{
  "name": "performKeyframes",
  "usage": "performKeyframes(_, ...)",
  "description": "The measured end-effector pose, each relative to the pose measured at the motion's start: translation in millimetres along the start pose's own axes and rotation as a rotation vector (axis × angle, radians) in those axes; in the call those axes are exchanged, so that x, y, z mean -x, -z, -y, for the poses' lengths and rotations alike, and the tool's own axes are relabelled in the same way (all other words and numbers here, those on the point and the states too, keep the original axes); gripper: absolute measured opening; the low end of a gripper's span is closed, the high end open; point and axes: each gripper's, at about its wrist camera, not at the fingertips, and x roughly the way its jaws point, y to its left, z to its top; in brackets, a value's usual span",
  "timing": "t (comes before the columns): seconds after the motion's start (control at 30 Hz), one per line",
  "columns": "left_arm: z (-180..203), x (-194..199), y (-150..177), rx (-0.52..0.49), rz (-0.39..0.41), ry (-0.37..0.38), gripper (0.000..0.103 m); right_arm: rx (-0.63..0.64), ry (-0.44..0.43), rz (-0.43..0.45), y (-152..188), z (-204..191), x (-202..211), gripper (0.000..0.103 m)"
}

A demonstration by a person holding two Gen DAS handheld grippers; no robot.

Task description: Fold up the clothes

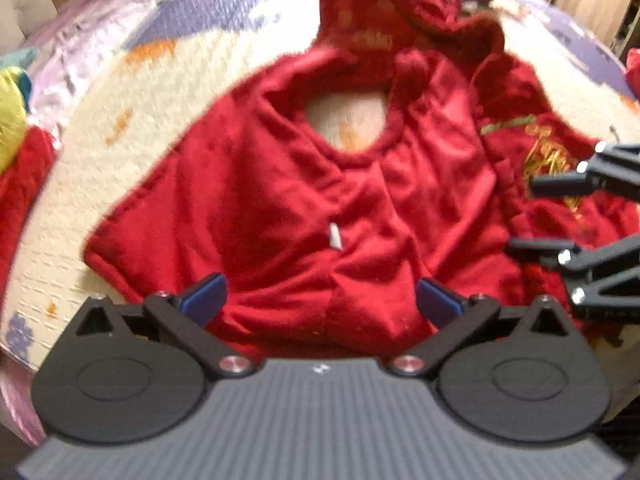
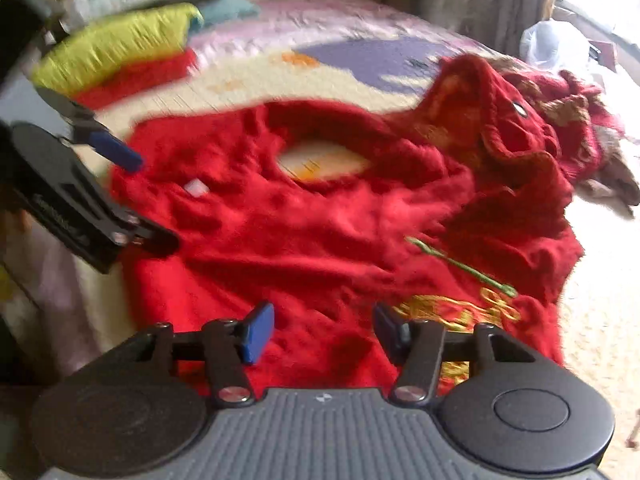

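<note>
red top [image 1: 280, 208] lies rumpled and unfolded on bed [image 1: 80, 168]; left claw [image 1: 320, 300] and right claw [image 2: 324, 334] apart, empty, near hem.

Red garment [image 1: 280, 208] lies spread, rumpled (neck hole showing), on the bed.

From my remote station, I see a bed [image 1: 132, 184] covered with a cream quilted blanket [image 2: 248, 80] patterned in purple and orange. A red garment [image 1: 320, 208] lies spread across it, rumpled, its neck opening showing the blanket beneath, with gold embroidery [image 2: 452, 312] at one side. At the bed's far edge, in the right wrist view, a folded red piece [image 2: 140, 74] lies under a yellow-green item [image 2: 116, 44]. More crumpled red fabric [image 2: 560, 120] lies just beside the garment.
</note>
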Motion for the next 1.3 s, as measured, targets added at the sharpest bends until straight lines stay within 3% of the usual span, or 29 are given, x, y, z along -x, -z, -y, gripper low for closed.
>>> performKeyframes(0.1,-22.9,5.3,-3.0,0.077,0.019,-0.063,0.103,-0.024,-0.061,0.041,-4.2,-6.5,7.4,0.057)
performKeyframes(0.23,-71.0,8.7,-2.1,0.283,0.025,-0.107,0.103,-0.015,-0.066,0.049,-11.0,-18.4,4.2,0.057)
performKeyframes(0.47,-130.8,-0.7,6.3,0.517,0.011,-0.110,0.103,0.003,-0.084,0.046,-17.7,-29.2,-4.3,0.057)
performKeyframes(0.67,-143.7,-18.7,0.7,0.597,0.009,-0.014,0.103,0.010,-0.092,0.036,-19.6,-34.2,-12.8,0.057)
performKeyframes(0.8,-143.4,-27.6,-7.0,0.587,0.037,-0.019,0.103,0.013,-0.096,0.030,-20.7,-36.9,-18.0,0.057)
performKeyframes(1.0,-145.1,-30.0,-6.3,0.584,0.072,0.038,0.095,0.017,-0.101,0.021,-22.3,-40.9,-25.6,0.057)
performKeyframes(1.1,-139.9,-31.6,-8.6,0.549,0.074,0.024,0.075,0.013,-0.101,0.019,-22.1,-40.4,-26.5,0.057)
performKeyframes(1.17,-138.0,-31.1,-9.3,0.535,0.077,0.014,0.047,0.015,-0.101,0.019,-21.8,-41.1,-26.6,0.058)
performKeyframes(1.2,-137.8,-31.2,-9.5,0.534,0.076,0.020,0.038,0.018,-0.100,0.019,-21.6,-41.7,-26.5,0.058)
performKeyframes(1.3,-136.5,-30.9,-8.0,0.542,0.076,0.050,0.030,0.018,-0.099,0.019,-21.3,-41.6,-26.5,0.058)
